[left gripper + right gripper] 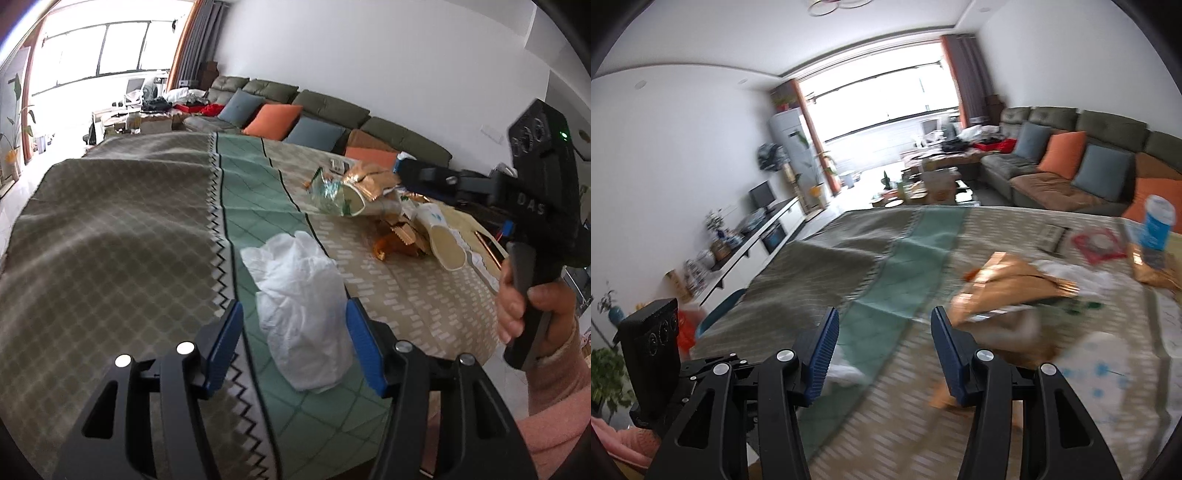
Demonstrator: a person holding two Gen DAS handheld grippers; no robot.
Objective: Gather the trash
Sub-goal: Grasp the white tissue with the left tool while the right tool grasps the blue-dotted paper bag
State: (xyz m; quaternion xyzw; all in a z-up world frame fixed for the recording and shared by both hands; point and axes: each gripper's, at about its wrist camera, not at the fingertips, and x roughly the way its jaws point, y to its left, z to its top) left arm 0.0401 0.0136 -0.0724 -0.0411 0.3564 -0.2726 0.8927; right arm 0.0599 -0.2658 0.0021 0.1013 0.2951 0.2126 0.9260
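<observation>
Our left gripper [293, 343] has its blue fingers [225, 343] spread apart. A crumpled white plastic bag [299, 310] lies between them on the surface [110, 240]. The right finger sits right at the bag's edge, but we cannot tell if it touches. The left finger is a little way off, so the bag is not pinched.

Our right gripper [882, 354] also has its blue fingers [823, 354] spread apart. Nothing is between them, only the cloth. A bit of the white bag peeks out by its left finger in the right wrist view, which is blurry.

The surface is covered with a cloth with brown checks, a green stripe [255, 184] down the middle and a pale part on the right. The trash is in a pile [373, 199] on the pale part, past the bag and to the right. It has shiny gold wrappers [369, 177], a crinkly clear wrapper [327, 192] and paper cups [443, 236] lying on their sides. A blue and white cup [1158, 221] stands upright farther back.

In the left wrist view, a hand [535, 314] in a pink sleeve [554, 398] holds the right gripper's black handle beside the pile.

Behind the surface is a green sofa [332, 103] with orange and blue cushions, and a big bright window [882, 92].
</observation>
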